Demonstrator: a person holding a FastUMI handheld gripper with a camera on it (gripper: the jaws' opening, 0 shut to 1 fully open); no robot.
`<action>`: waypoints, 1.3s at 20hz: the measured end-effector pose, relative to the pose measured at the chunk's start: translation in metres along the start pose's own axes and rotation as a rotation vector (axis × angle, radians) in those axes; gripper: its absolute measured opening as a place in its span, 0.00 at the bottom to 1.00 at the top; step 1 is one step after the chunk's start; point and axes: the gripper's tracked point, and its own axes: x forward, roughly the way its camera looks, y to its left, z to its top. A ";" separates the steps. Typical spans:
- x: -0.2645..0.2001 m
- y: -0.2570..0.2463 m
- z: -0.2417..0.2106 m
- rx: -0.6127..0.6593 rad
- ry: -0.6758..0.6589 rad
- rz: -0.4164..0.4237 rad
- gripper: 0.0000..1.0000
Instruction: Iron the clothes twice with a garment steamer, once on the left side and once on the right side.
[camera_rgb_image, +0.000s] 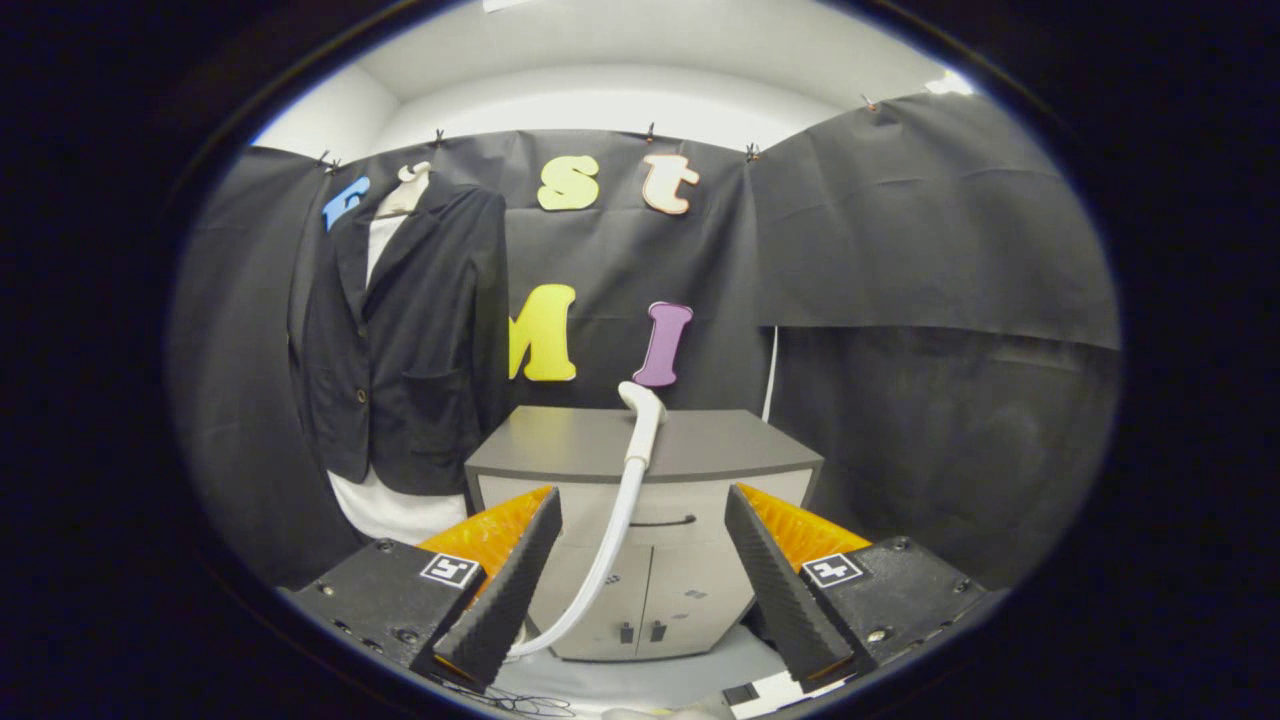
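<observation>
A dark jacket (405, 340) over a white shirt hangs on a hanger against the booth wall, beyond the fingers and to their left. The white steamer head (643, 408) stands upright at the front edge of a grey cabinet top (580, 445), straight ahead of the fingers. Its white hose (606, 545) curves down in front of the cabinet, passing between the fingers toward the left one. My gripper (640, 565) is open, well short of the steamer, with only the hose seen in the gap between its fingers.
The grey cabinet (650, 590) has a drawer and two lower doors and stands on a pale floor. A thin white cable (770, 375) hangs down the wall behind the cabinet's right side. Dark wires lie on the floor near the left finger.
</observation>
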 end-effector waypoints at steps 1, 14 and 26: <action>0.009 -0.002 0.006 0.010 0.005 0.000 1.00; 0.218 -0.006 0.075 0.001 0.057 0.042 1.00; 0.346 -0.001 -0.021 0.001 0.334 0.075 0.93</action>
